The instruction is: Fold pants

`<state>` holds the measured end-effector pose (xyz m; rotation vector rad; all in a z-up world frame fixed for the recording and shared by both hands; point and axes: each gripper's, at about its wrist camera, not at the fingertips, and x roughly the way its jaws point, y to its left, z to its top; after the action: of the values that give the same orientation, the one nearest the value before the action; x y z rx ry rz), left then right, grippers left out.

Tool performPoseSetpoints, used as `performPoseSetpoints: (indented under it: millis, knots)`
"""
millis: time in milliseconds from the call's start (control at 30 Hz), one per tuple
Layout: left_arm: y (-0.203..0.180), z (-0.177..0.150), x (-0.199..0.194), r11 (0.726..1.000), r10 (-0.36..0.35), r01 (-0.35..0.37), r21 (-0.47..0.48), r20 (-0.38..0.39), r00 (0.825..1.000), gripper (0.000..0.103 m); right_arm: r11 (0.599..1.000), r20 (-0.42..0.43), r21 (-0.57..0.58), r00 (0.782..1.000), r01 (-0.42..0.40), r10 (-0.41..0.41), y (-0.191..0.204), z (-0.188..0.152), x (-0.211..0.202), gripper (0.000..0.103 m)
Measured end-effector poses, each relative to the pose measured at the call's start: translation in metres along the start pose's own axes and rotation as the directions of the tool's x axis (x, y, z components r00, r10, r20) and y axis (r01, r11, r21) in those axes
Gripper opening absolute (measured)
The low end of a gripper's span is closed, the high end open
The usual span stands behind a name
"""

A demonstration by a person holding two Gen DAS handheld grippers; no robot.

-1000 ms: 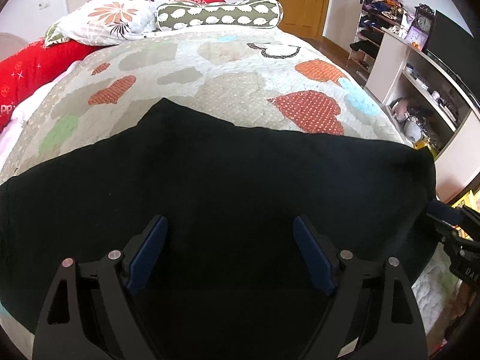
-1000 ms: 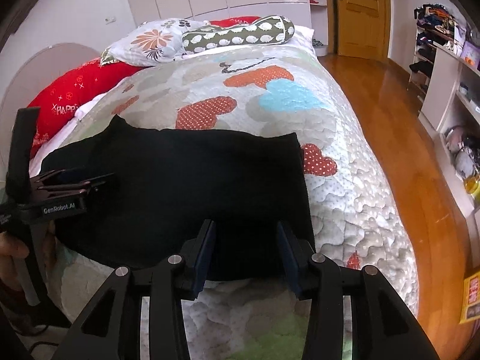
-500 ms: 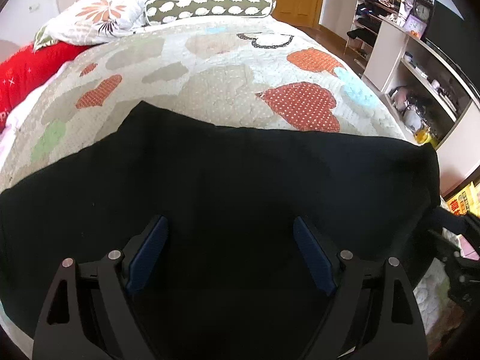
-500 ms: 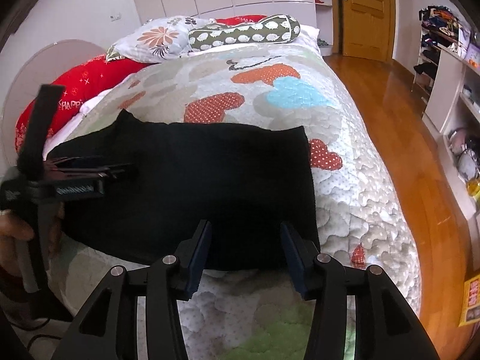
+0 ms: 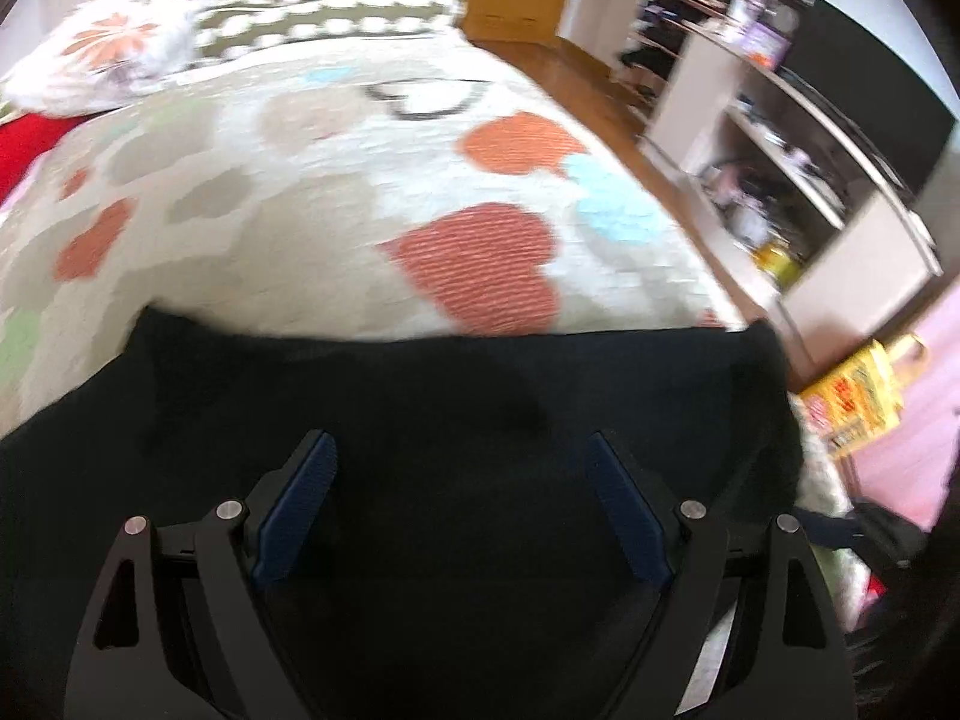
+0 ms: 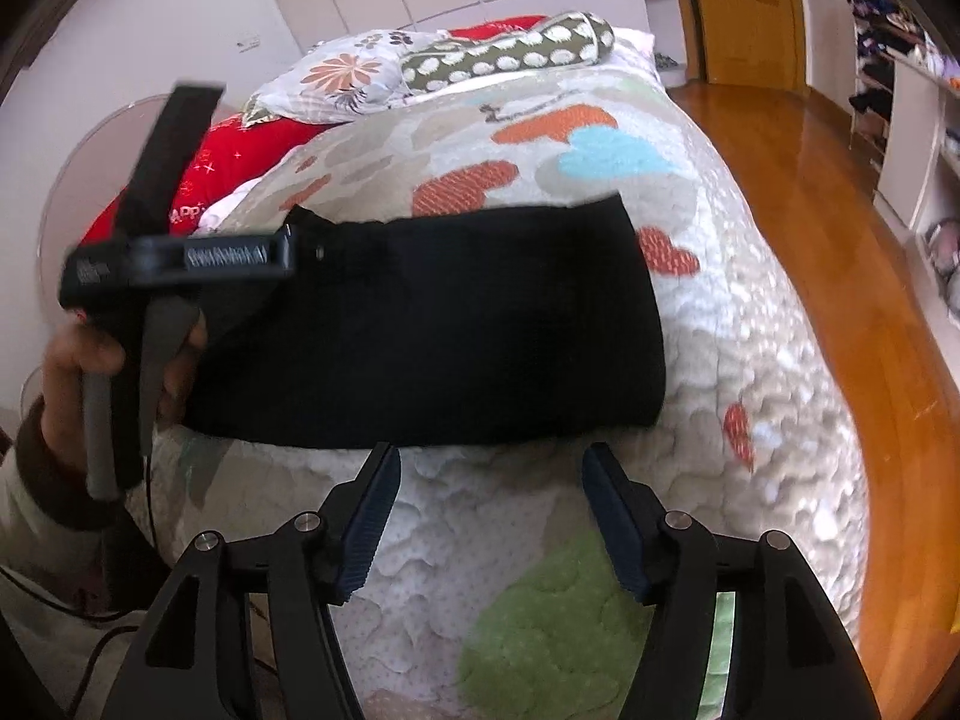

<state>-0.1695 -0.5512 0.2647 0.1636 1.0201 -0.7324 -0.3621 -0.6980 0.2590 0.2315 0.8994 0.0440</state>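
Opening now, the right gripper hangs over bare quilt just short of the near edge of the pants; nothing between its jaws. The left gripper is spread wide above the black cloth, gripping nothing. Pants lie folded into a broad black band across the foot of the bed, flat on the heart-patterned quilt. A hand holds the left tool at the band's left end. Beyond: floral pillow, spotted bolster, wooden door.
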Motion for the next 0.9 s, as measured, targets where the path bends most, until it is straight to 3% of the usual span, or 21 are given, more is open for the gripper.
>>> performPoseSetpoints:
  millis: [133, 400, 567, 633, 700, 733, 800, 900]
  knots:
    - [-0.025, 0.018, 0.017, 0.988, -0.126, 0.132, 0.084, -0.069, 0.990, 0.086, 0.999, 0.018, 0.046, 0.999, -0.027, 0.026, -0.004, -0.001, 0.004, 0.070]
    - [-0.072, 0.040, 0.050, 0.948, -0.150, 0.181, 0.262, -0.135, 0.979, 0.086, 0.989, 0.099, 0.126, 0.993, -0.077, 0.065, -0.014, -0.002, 0.012, 0.075]
    - [-0.081, 0.050, 0.071, 0.938, -0.159, 0.200, 0.284, -0.162, 0.974, 0.087, 0.971, 0.163, 0.206, 0.982, -0.124, 0.091, -0.022, -0.001, 0.016, 0.075]
    - [-0.084, 0.051, 0.073, 0.934, -0.158, 0.200, 0.296, -0.163, 0.974, 0.088, 0.960, 0.191, 0.244, 0.978, -0.134, 0.088, -0.026, 0.001, 0.018, 0.069]
    - [-0.084, 0.050, 0.075, 0.930, -0.157, 0.198, 0.311, -0.152, 0.976, 0.089, 0.947, 0.210, 0.296, 0.976, -0.121, 0.059, -0.032, 0.002, 0.022, 0.034]
    - [-0.084, 0.050, 0.075, 0.928, -0.157, 0.196, 0.317, -0.144, 0.977, 0.089, 0.935, 0.218, 0.329, 0.974, -0.130, 0.059, -0.037, 0.002, 0.025, 0.027]
    - [-0.084, 0.049, 0.076, 0.927, -0.159, 0.193, 0.321, -0.129, 0.979, 0.089, 0.917, 0.244, 0.361, 0.966, -0.170, 0.083, -0.042, 0.003, 0.023, 0.020]
    - [-0.080, 0.050, 0.072, 0.933, -0.180, 0.208, 0.293, -0.121, 0.976, 0.089, 0.929, 0.255, 0.333, 0.964, -0.159, 0.074, -0.035, 0.007, 0.014, 0.017]
